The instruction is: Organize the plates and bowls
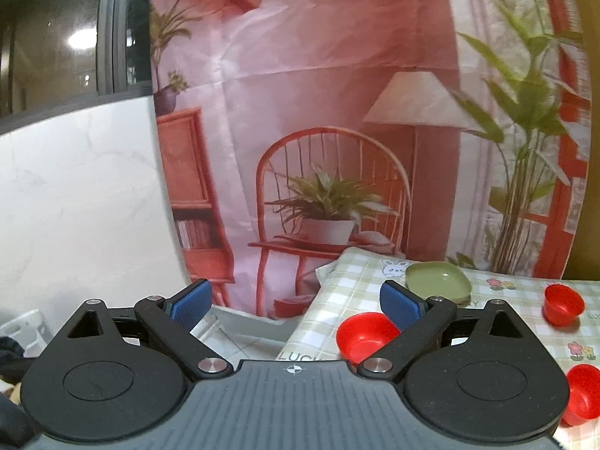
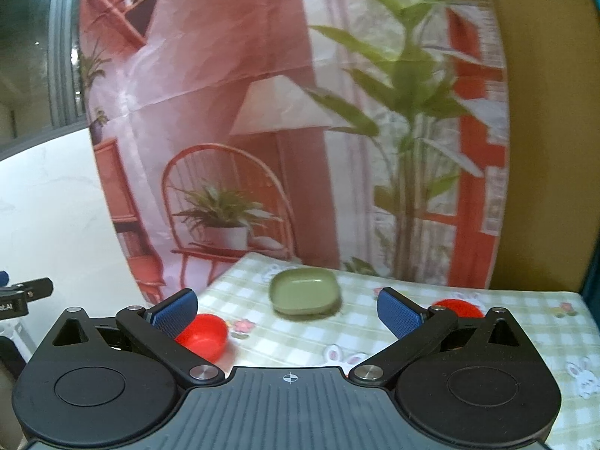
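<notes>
A printed cloth backdrop (image 1: 337, 112) showing a chair, lamp and plants hangs behind the bench (image 2: 412, 337), which wears a green checked cover with bunnies and flowers. The dishes lie scattered on it, well apart from one another, which is probably why the task calls for gathering them. A green plate (image 2: 304, 290), squarish with raised edges, sits toward the far side of the bench, roughly centred ahead of the right gripper (image 2: 287, 313); that gripper's jaws are spread wide with nothing between them, held back from the dishes as if lining up on the plate. The left gripper (image 1: 296, 300) hangs mostly off the bench's left corner, over the floor, its jaws likewise released and empty. A red bowl (image 1: 365, 335) lies tipped near that front-left corner, just beside the left gripper's right jaw though not gripped. The left view alone shows all three red bowls: a second bowl (image 1: 562, 303) further right and a third bowl (image 1: 583, 393) at the near right edge. The right view gives the clearer look at the plate's open face and the bare cover around it, but half hides the second bowl behind its right jaw and misses the third altogether. It also catches a sliver of the left gripper at its left edge.
</notes>
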Tool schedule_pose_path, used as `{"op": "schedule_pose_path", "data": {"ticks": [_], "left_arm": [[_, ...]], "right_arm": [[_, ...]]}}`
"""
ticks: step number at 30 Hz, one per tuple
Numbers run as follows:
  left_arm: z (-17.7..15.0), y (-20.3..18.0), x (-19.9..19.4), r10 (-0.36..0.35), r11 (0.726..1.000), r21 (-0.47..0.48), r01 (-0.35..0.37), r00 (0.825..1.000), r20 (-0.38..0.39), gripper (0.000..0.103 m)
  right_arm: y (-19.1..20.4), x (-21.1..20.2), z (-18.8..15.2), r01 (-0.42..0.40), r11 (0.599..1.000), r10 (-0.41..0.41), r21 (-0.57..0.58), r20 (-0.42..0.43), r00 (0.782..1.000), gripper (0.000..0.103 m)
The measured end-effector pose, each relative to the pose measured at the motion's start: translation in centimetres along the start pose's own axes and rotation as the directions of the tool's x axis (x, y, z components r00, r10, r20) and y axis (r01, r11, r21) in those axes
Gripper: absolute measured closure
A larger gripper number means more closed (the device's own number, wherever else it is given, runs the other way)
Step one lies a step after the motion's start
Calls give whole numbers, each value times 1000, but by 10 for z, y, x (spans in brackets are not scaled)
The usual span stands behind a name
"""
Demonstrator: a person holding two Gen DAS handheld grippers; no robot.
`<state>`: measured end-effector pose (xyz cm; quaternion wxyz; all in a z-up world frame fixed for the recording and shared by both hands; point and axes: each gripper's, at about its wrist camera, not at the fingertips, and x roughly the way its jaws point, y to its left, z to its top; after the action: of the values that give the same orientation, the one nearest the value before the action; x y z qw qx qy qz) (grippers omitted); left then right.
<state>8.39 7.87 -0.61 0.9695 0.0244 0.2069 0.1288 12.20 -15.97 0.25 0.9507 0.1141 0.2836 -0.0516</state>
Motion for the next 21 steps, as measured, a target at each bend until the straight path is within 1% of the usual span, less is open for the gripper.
{"op": "schedule_pose_path", "data": {"ticks": [6, 10, 12, 14, 16, 18, 21], "left_arm": [[-16, 18, 35, 23, 1000, -21, -24, 998, -50, 6], [-34, 29, 58, 27, 999, -22, -29, 997, -79, 6], [-42, 34, 72, 38, 999, -18, -40, 994, -101, 6], [-50, 39, 85, 45, 999, -13, -47, 991, -126, 7], [-58, 45, 97, 44, 999, -11, -46, 988, -149, 9], [-68, 48, 111, 30, 999, -8, -32, 984, -175, 10], [-84, 50, 131, 16, 1000, -16, -20, 974, -226, 12]], "right_arm": [[28, 50, -17, -63, 997, 59, -53, -64, 996, 2], [46, 90, -36, -108, 992, 98, -66, -140, 985, 7], [54, 109, -46, -132, 989, 119, -65, -180, 976, 7], [61, 128, -54, -152, 986, 133, -72, -220, 966, 12], [68, 144, -61, -174, 982, 150, -77, -254, 955, 13], [76, 160, -68, -197, 977, 167, -81, -285, 944, 14], [88, 182, -81, -225, 969, 178, -106, -337, 925, 21]]}}
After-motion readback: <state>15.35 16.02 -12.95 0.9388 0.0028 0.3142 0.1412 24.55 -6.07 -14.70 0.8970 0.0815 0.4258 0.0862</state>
